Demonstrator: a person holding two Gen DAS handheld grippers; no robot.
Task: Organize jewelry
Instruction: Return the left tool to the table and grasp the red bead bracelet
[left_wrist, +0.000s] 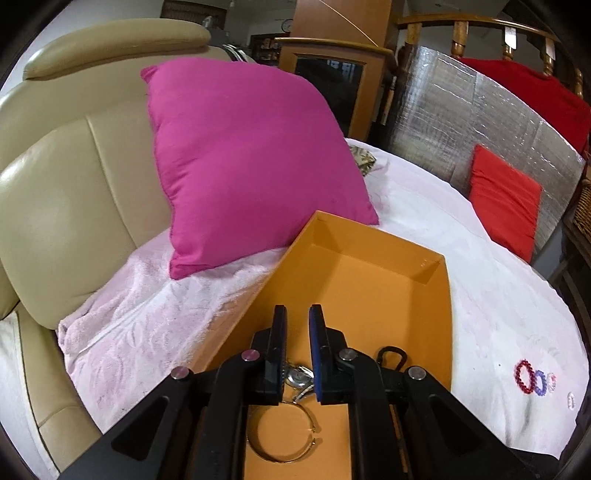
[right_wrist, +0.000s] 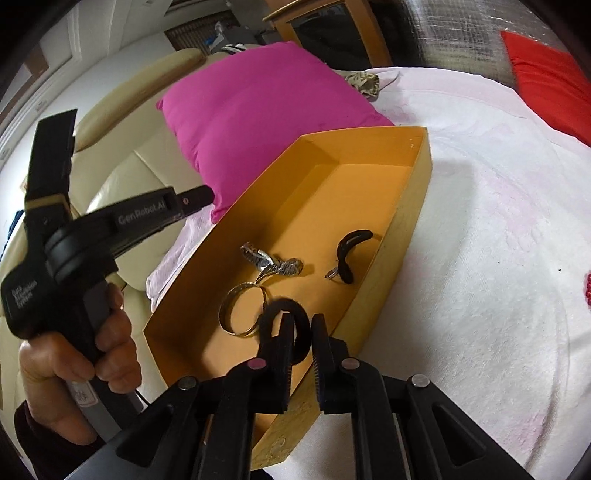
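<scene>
An orange box (left_wrist: 441, 291) (right_wrist: 408, 218) lies on a white towel. Inside lie a silver watch (right_wrist: 273, 263) (left_wrist: 300, 376), a gold bangle (right_wrist: 236, 312) (left_wrist: 282, 439) and a black curved hair clip (right_wrist: 349, 254) (left_wrist: 391, 355). My left gripper (left_wrist: 297, 314) hovers over the box's near end, its jaws nearly together with nothing between them. My right gripper (right_wrist: 302, 326) is above the box's near corner with its jaws slightly parted. A black hair band (right_wrist: 266, 314) loops around its left finger, partly in the gap, and the pads do not squeeze it. Beaded bracelets (left_wrist: 532, 377) lie on the towel to the right.
A pink pillow (left_wrist: 251, 166) leans on a beige sofa (left_wrist: 66, 221) behind the box. A red cushion (left_wrist: 506, 199) and a patterned pouch (left_wrist: 364, 158) sit further back. A hand (right_wrist: 74, 354) grips the left tool's handle. Red beads (right_wrist: 588, 291) show at the right edge.
</scene>
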